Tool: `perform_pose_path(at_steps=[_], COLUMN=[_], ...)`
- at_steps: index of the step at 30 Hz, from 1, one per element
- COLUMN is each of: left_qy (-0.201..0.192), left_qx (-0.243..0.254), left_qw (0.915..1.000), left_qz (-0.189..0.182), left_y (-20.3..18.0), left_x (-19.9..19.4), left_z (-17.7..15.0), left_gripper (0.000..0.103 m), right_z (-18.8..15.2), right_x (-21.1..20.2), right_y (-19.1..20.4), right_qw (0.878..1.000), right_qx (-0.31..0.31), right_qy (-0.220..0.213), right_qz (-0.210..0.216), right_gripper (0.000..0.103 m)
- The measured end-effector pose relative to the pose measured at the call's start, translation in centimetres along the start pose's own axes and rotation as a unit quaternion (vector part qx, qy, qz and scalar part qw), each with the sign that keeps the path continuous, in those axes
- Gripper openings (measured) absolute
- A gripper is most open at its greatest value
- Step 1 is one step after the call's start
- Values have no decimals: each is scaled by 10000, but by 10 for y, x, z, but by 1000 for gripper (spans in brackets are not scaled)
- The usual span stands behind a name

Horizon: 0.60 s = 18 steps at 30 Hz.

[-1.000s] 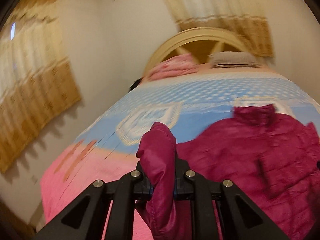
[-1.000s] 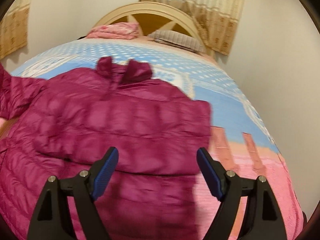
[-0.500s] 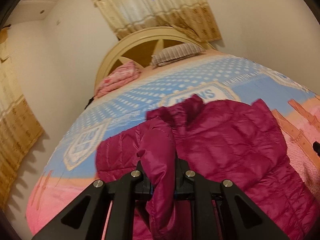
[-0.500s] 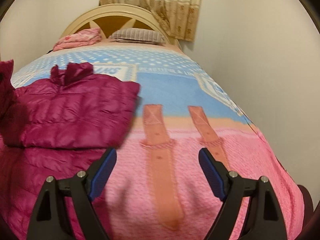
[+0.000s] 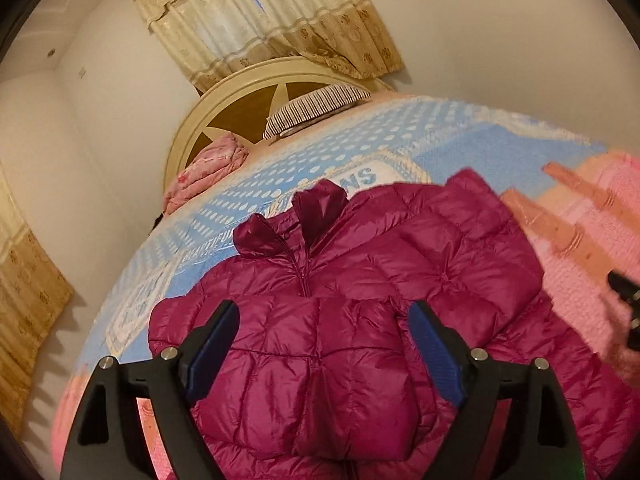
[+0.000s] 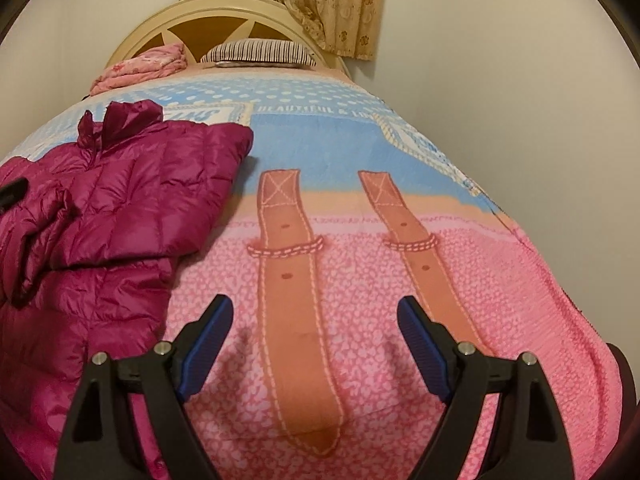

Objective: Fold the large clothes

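A magenta quilted puffer jacket point(image 5: 360, 300) lies on the bed with its collar toward the headboard and both sleeves folded across its front. My left gripper point(image 5: 324, 320) hovers over the folded sleeve; its jaws are opening and wide apart, and the pads press on nothing. In the right wrist view the jacket point(image 6: 120, 208) lies at the left. My right gripper point(image 6: 316, 320) stands open over the pink part of the bedspread point(image 6: 360, 280), to the right of the jacket, with nothing between its fingers. A dark tip of the right gripper point(image 5: 624, 292) shows at the left view's right edge.
The bed fills both views, covered by a blue and pink bedspread with printed orange straps point(image 6: 292, 280). A striped pillow point(image 6: 260, 50) and a folded pink blanket point(image 6: 144, 64) lie by the arched headboard point(image 5: 240, 92). Walls stand close on both sides; curtains point(image 5: 256, 20) hang behind.
My left gripper let go of the jacket sleeve, which now lies folded across the jacket's front. The right gripper swung right, off the jacket and over the pink bedspread, staying open.
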<state>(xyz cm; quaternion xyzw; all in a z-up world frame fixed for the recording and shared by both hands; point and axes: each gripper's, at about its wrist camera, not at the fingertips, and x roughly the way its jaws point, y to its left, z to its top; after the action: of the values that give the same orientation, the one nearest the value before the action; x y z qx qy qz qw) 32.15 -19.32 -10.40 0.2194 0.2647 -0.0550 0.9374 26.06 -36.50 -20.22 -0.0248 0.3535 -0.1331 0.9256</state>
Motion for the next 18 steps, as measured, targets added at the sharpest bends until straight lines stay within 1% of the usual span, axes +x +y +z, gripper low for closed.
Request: perform_pose_path(at_steps=[2,3,4,6,8,10,12,15,16,18], left_qy=[-190,-273,-337,-327,-119,259,660,1141,1238,1366], left_qx=[-170,-234,-307,-465,-577,-749,-1085,-1455,-1552,-1710], left_qw=[9997,9993,9988,9976,9958,9914,9842,9701,9663,9624], left_qz=[42,91,154,405,707,1043,1235,1575,1641,1608], left_y=[16,24,35,60,86,113,144,180,190,198], left_x=[-12,-17,-20,-15,2,25,49,82,92,102], left_z=[2,2,2,-1,-8,-18,-32,-52,-59,-69], left_gripper=[87,89,93,96,96,96,96,96,96,96], right_z=[0,1,2,5,12,18,25,37,41,46], right_x=[0,-1,-3,-10,-18,-24,-28,-33,-35,-39], right_y=[1,2,3,10,22,33,48,78,92,112], right_qw=[10000,10000,10000,9999,9994,9989,9979,9955,9943,9922], right_qx=[9,5,-7,-58,-156,-206,-246,-388,-468,-574], right_qy=[19,17,2,-77,-146,-194,-223,-228,-250,-296], right_qz=[21,23,37,116,254,385,562,832,920,1068], right_gripper=[86,86,86,86,86,86,86,86,86,86])
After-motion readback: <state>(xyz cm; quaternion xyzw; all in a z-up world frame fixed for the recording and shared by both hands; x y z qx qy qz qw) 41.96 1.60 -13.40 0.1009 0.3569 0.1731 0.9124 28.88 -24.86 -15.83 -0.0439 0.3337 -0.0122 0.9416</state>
